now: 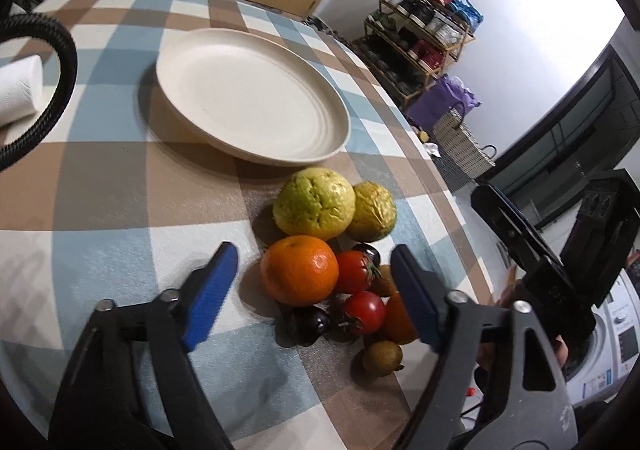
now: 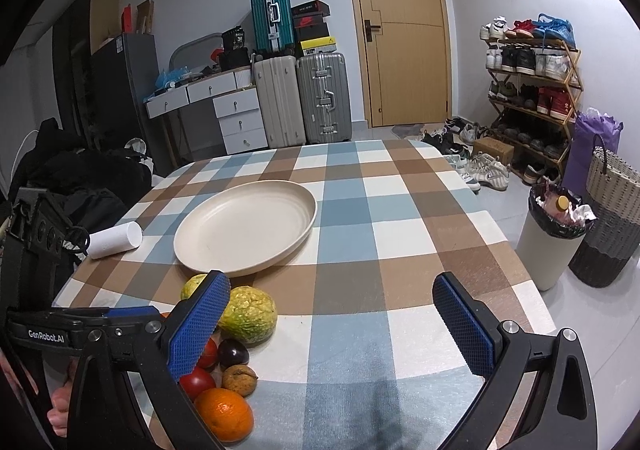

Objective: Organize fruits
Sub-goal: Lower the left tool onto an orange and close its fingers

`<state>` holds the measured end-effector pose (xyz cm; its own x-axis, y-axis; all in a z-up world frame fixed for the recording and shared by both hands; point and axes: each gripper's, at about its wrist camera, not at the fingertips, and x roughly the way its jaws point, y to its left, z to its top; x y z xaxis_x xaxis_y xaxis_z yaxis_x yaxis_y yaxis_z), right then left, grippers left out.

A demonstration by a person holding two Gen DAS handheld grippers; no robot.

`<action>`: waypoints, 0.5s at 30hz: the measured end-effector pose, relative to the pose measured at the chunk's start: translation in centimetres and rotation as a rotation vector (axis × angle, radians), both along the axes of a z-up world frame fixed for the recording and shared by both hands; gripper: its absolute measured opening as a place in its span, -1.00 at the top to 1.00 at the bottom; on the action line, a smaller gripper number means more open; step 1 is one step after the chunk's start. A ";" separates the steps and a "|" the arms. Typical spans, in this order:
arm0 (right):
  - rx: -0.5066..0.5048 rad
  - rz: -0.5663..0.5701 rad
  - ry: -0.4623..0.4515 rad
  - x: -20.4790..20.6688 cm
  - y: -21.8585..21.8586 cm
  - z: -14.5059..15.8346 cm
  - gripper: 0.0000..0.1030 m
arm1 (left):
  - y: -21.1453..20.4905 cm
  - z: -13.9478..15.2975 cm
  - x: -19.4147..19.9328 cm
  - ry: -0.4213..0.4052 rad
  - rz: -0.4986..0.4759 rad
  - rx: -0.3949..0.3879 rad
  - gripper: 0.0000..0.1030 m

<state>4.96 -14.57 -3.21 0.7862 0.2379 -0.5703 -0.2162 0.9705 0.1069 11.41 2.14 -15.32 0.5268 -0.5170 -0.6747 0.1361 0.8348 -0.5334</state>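
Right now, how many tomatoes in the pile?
2 visible. One tomato sits right of the orange; the second tomato lies nearer the camera, beside the dark plum. The left claw's finger covers part of the pile, so more may be hidden.

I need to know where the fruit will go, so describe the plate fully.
The plate is round, cream-coloured and matte, with a raised rim and faint concentric rings inside. It looks like plastic or a fibre composite. It lies flat and empty on the checked tablecloth, beyond the fruit pile. The nearest wrinkled green-yellow fruit sits just short of its rim; nothing rests on it.
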 end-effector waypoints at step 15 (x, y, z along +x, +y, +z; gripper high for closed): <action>-0.003 0.021 0.019 0.6 0.8 -0.6 -1.00 | 0.6 -1.8 1.8 0.051 -0.008 -0.083 0.23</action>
<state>5.51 -13.79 -3.79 0.7699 0.2521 -0.5862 -0.2341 0.9662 0.1080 13.22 2.69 -17.13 0.4888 -0.5757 -0.6555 0.1131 0.7868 -0.6067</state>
